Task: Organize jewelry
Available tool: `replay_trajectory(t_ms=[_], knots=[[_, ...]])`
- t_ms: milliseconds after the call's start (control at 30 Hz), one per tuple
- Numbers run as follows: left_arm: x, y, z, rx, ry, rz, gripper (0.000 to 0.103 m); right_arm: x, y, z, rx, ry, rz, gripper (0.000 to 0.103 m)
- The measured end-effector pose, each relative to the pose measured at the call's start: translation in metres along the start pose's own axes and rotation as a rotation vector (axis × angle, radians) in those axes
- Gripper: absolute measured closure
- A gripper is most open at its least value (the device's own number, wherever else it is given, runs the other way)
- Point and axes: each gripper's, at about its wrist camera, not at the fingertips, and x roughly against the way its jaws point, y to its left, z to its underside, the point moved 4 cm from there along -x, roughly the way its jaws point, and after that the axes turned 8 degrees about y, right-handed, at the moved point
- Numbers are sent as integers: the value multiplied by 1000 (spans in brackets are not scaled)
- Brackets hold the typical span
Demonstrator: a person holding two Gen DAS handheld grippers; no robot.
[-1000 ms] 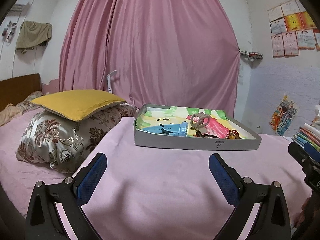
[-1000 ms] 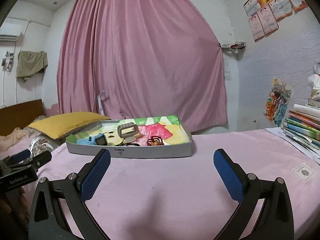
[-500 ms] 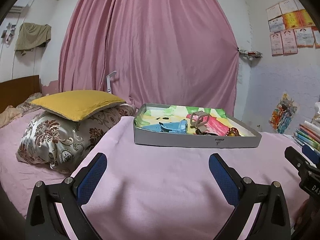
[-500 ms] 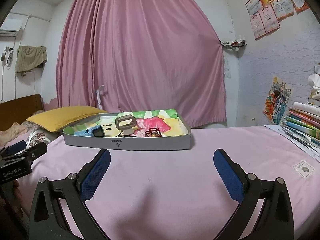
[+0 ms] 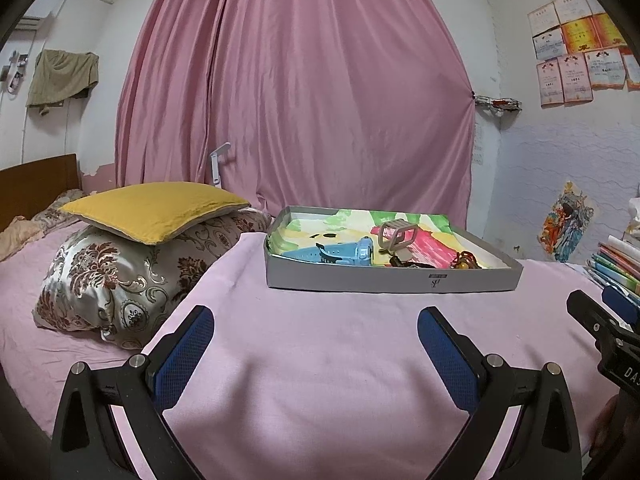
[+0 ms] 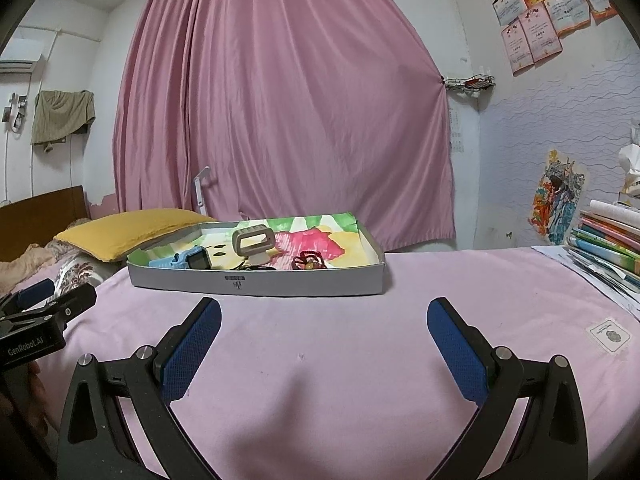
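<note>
Meanwhile, "GenRobot.AI"-marked left gripper (image 6: 48, 300) and right gripper (image 6: 324, 320), fingers apart, face a tray (image 6: 256, 282) at the bed's (image 6: 360, 340) far edge.

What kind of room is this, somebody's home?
Most likely a bedroom in a home: a bed under a pink sheet, stacked pillows by a wooden headboard, and a pink curtain behind.

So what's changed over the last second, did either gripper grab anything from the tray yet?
No. Both the left gripper and right gripper have only drifted slightly, the right view tilting a little; both remain open and empty above the pink bedspread. The gray tray, blue watch and beaded bracelet lie unmoved.
</note>
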Motion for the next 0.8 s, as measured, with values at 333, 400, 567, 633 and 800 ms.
replay_trajectory(t_ms=[333, 400, 567, 633, 800], knots=[[-1, 0, 0, -10, 1, 0, 1, -1, 2, 2, 0, 7, -3, 2], [-1, 1, 0, -11, 0, 0, 1, -1, 2, 2, 0, 7, -3, 2], [-1, 1, 0, -8, 2, 2, 1, -1, 3, 2, 0, 7, -4, 2], [-1, 0, 0, -11, 1, 0, 1, -1, 3, 2, 0, 8, -4, 2], [-1, 1, 0, -11, 2, 0, 1, -1, 3, 2, 0, 8, -4, 2]])
